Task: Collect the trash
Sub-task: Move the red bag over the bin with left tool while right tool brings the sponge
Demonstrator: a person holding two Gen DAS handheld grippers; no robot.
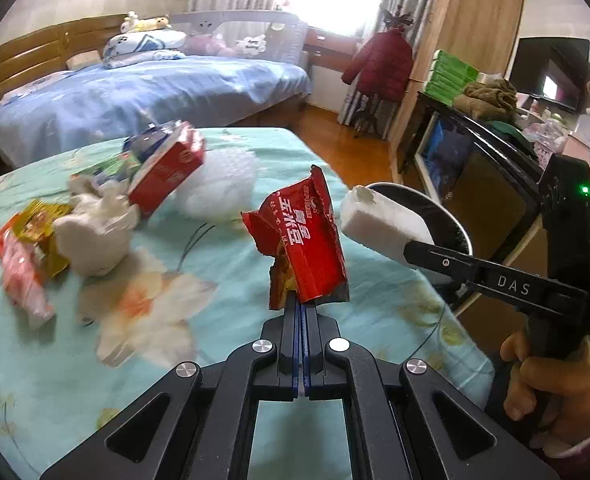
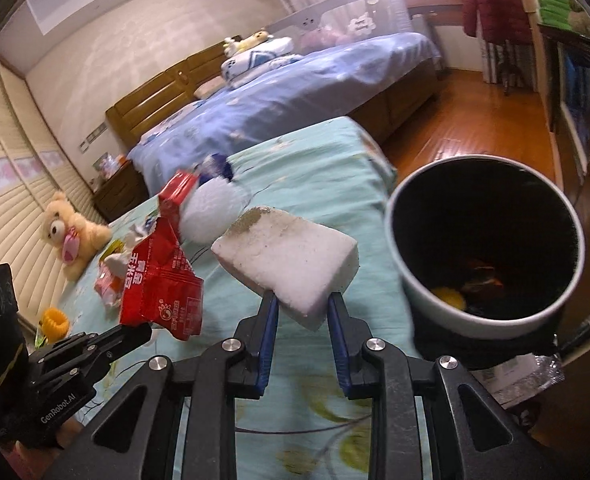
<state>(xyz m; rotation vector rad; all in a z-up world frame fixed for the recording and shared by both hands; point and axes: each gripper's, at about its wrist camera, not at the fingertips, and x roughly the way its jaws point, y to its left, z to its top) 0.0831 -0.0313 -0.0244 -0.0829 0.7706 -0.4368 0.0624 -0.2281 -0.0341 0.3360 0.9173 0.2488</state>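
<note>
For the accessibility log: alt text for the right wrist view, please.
The right gripper holds a white foam block over the floral bedspread, beside an open bin. At lower left, the left gripper is shut on a red wrapper; more trash and a teddy bear lie behind.

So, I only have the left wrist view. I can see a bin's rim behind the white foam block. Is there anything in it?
Observer: Yes. The right wrist view looks into the bin: a yellow piece and some orange scraps lie at the bottom.
Reviewer: Is the block properly gripped? I see only one finger on it.
Observer: The right gripper has a blue pad pressed on each side of the white foam block.
Reviewer: Besides the red wrapper and the pile, is anything else on the bed?
Observer: An orange ring-shaped thing lies near the bed's left edge.
</note>
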